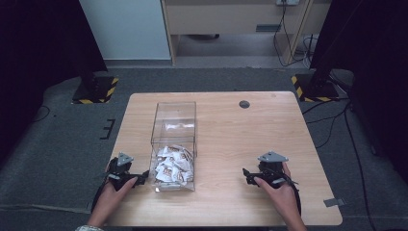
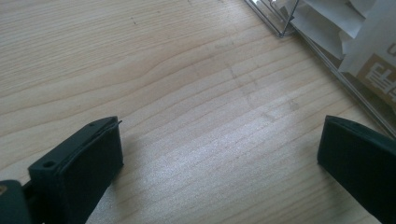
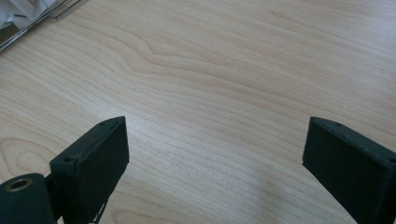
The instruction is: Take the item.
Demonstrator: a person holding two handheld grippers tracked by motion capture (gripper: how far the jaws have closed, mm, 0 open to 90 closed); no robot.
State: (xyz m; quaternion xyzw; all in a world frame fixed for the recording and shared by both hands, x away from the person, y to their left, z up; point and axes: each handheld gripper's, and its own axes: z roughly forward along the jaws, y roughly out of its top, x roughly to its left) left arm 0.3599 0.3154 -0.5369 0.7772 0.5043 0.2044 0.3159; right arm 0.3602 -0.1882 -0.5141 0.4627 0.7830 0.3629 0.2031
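Note:
A clear plastic box stands on the wooden table, left of centre, with several white and brown packets piled in its near end. My left gripper rests on the table just left of the box's near corner, open with nothing between its jaws. The box corner and packets lie at the upper right in the left gripper view. My right gripper sits on the table toward the front right, open over bare wood. The box edge lies at the far upper left of the right gripper view.
A small dark round grommet is set in the table near its back edge. Two stand bases with yellow-black tape sit on the grey floor behind the table. Cables trail on the floor at the right.

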